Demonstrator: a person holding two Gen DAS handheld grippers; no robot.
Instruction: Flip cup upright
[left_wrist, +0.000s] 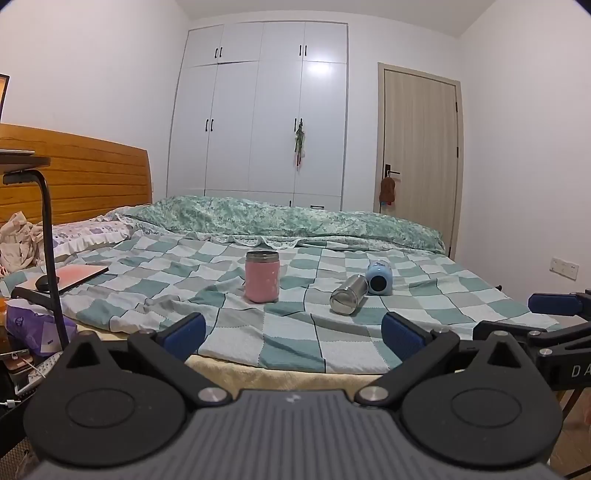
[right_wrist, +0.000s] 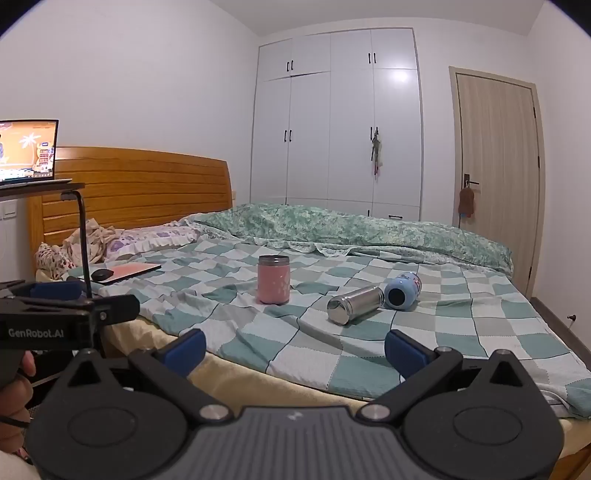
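- Left wrist view: the left gripper (left_wrist: 293, 330) hangs at the near edge of the bed, its blue-padded jaws spread wide and holding nothing. On the teal-and-white checked bedspread (left_wrist: 258, 332) a pink cylindrical cup with a steel rim (left_wrist: 262, 277) already stands upright. Right of it and well apart, a shiny stainless-steel cylindrical cup (left_wrist: 349, 294) lies on its side, touching a pale blue rounded cup (left_wrist: 379, 278) that is also tipped over.
- The steel cup lies ahead and right of centre, its flat end facing the camera and its long axis running away to the right.
- Right wrist view: the right gripper (right_wrist: 295, 347) is likewise spread wide and empty. The steel cup (right_wrist: 355, 304) sits almost straight ahead, the blue cup (right_wrist: 402, 291) just beyond it.
- Judging by this, the right hand is nearer both fallen cups.
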